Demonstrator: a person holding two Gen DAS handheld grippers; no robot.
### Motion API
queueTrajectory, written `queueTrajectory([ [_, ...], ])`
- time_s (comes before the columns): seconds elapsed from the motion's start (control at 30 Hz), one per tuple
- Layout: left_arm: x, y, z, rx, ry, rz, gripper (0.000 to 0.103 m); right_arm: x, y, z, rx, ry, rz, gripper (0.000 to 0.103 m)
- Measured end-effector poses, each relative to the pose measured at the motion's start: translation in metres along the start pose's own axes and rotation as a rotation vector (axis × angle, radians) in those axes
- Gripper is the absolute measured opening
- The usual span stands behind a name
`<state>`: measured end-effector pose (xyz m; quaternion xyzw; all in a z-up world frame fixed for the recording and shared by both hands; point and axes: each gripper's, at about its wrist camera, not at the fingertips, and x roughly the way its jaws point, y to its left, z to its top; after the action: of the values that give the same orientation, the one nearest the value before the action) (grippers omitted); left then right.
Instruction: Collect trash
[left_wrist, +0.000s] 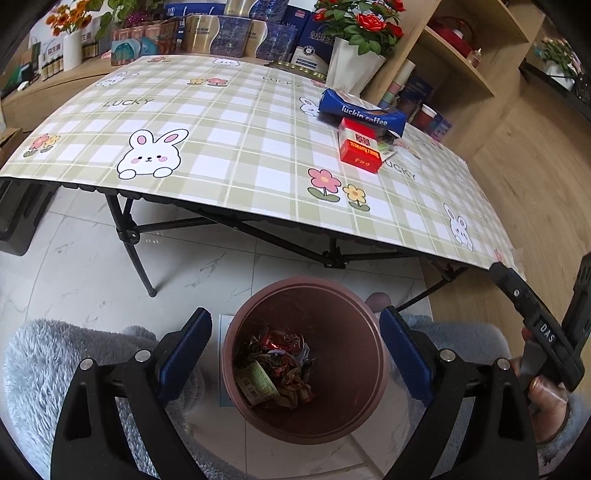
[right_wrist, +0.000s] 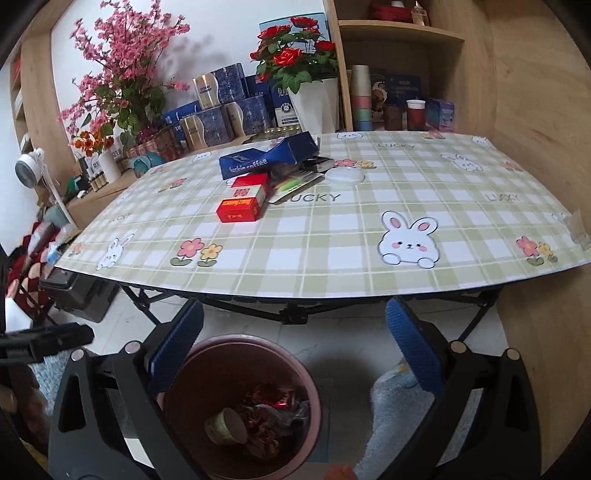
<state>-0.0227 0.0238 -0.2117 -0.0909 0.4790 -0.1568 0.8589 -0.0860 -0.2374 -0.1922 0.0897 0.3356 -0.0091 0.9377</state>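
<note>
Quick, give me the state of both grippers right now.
Left gripper: open, holding nothing, above the trash bin.
Right gripper: open, holding nothing.

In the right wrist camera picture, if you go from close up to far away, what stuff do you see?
Pink trash bin with wrappers on the floor → table edge → red box → blue Luckin Coffee bag → red roses in a white pot behind the table.
</note>
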Motion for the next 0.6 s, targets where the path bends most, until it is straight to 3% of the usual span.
queueTrajectory([
  [0.2, -0.01, 0.002, 0.026, 0.024, -0.065, 0.021, 0.09, 0.003, -0.005, 0.017, -0.055, -0.021, -0.043, 0.097],
  [0.37, -0.023, 0.013, 0.057, 0.027, -0.139, 0.041, 0.09, 0.019, 0.018, 0.046, -0.261, -0.055, -0.059, 0.097],
  [0.6, -0.028, 0.026, 0.096, 0.023, -0.199, 0.058, 0.093, 0.073, 0.053, 0.095, -0.448, -0.02, -0.037, 0.097],
])
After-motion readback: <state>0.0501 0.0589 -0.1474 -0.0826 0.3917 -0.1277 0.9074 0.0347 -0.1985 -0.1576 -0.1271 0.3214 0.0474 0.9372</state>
